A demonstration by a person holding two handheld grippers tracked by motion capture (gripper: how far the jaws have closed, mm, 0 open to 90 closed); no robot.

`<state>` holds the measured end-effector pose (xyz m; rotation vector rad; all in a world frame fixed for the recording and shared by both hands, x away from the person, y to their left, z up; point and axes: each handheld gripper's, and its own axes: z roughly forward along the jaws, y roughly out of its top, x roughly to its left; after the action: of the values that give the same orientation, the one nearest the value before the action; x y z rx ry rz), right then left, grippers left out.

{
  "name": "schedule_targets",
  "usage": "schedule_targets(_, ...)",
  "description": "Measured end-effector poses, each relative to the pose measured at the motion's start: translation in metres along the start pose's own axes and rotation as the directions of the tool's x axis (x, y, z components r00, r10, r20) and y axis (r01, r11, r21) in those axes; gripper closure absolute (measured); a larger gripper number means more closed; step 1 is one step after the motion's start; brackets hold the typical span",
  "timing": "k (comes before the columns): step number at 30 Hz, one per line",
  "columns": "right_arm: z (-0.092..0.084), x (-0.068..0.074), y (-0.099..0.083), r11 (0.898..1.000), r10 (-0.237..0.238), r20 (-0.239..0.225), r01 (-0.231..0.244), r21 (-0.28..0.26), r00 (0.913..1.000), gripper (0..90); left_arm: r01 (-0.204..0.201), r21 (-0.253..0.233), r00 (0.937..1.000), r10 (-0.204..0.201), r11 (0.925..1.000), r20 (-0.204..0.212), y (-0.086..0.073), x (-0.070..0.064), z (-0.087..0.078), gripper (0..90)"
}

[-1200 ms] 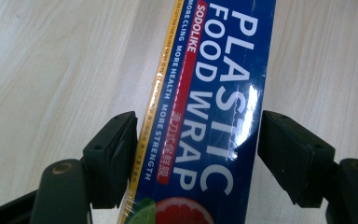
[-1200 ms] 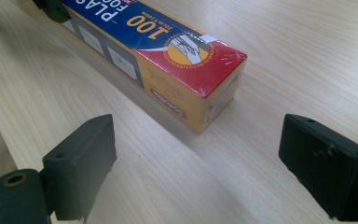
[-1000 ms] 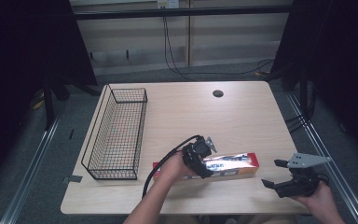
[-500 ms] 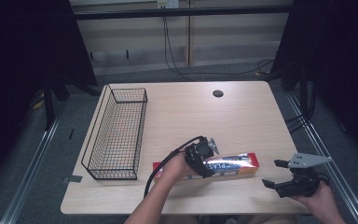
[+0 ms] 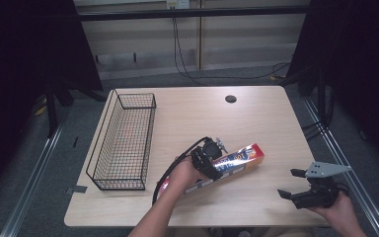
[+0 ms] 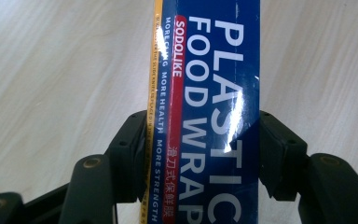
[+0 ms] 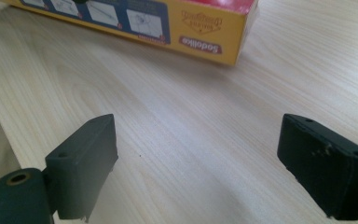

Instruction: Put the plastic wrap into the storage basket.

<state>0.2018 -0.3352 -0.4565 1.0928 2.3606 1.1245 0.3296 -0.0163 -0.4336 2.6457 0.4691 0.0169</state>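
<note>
A long plastic food wrap box (image 5: 237, 160) lies slanted near the table's front middle, its right end raised slightly. My left gripper (image 5: 212, 159) is shut on the box's middle; in the left gripper view both black jaws press the sides of the blue box (image 6: 205, 116). My right gripper (image 5: 292, 183) stands open near the front right corner, held by a hand, nothing between its fingers. In the right gripper view the box's yellow end (image 7: 200, 28) lies ahead on the wood, beyond my right gripper (image 7: 196, 168).
A black wire basket (image 5: 123, 140) stands along the table's left side. A dark round hole (image 5: 230, 98) marks the far middle of the light wooden table (image 5: 256, 123). Cables hang behind the table.
The box has turned with my left gripper: its right end swung up and away, and it now lies slanted. The right gripper has stayed in place.
</note>
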Motion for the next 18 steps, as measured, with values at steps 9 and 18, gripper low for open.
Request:
schedule_targets(9, -0.001, 0.001, 0.001, 1.000, -0.002, 0.000, 0.002, -0.009, 1.0000, 10.5, 0.055, -0.013, 0.9979, -0.055, 0.9984, -0.035, 0.006, 0.009, -0.021, 42.9)
schedule_targets(18, 0.000, 0.002, 0.001, 1.000, 0.002, 0.006, -0.002, -0.006, 1.0000, 7.5, 0.105, -0.024, 0.9931, -0.106, 0.9942, -0.050, 0.005, 0.020, -0.037, 42.9)
